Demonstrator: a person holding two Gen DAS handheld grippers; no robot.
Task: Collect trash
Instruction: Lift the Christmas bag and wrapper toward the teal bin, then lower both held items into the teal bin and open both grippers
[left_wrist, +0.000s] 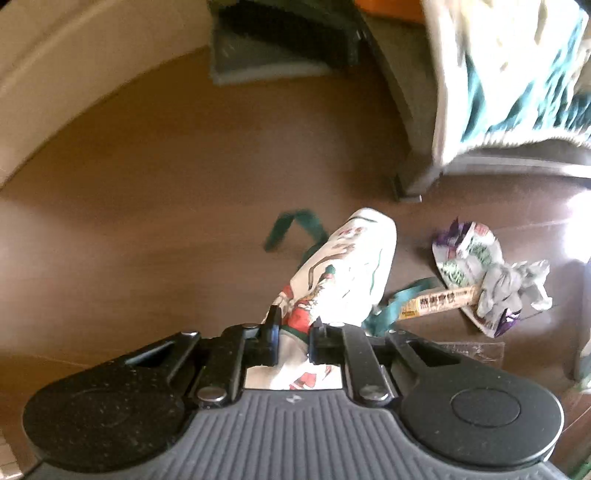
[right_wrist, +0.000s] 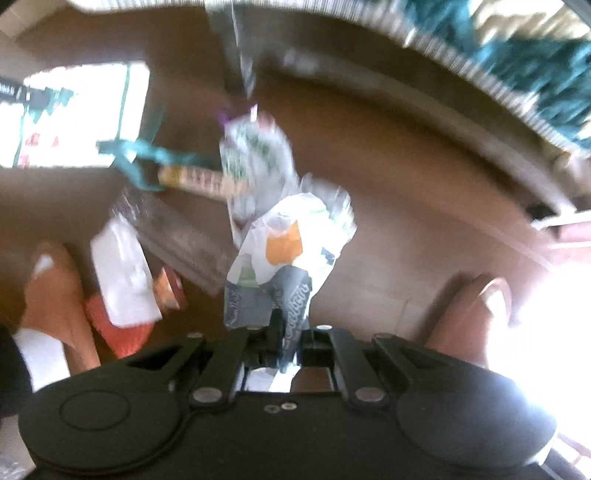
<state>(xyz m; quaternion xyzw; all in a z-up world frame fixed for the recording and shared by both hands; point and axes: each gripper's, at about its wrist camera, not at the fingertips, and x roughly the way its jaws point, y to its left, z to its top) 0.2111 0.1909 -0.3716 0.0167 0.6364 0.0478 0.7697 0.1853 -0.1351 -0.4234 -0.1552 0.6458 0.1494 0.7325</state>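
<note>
Our left gripper (left_wrist: 293, 334) pinches the white printed bag (left_wrist: 343, 273) between its fingers, the bag hanging over the brown floor (left_wrist: 147, 184). Our right gripper (right_wrist: 290, 338) has its fingers clamped on a crumpled plastic wrapper (right_wrist: 284, 251), blurred in that view. A purple-edged packet (left_wrist: 469, 254), a grey paper wad (left_wrist: 506, 288) and a chopstick sleeve (left_wrist: 439, 301) lie on the floor just beside the bag.

Brown wooden floor (left_wrist: 147, 184); grey furniture base (left_wrist: 413, 147) under white-teal fringed blanket (left_wrist: 517, 74)
</note>
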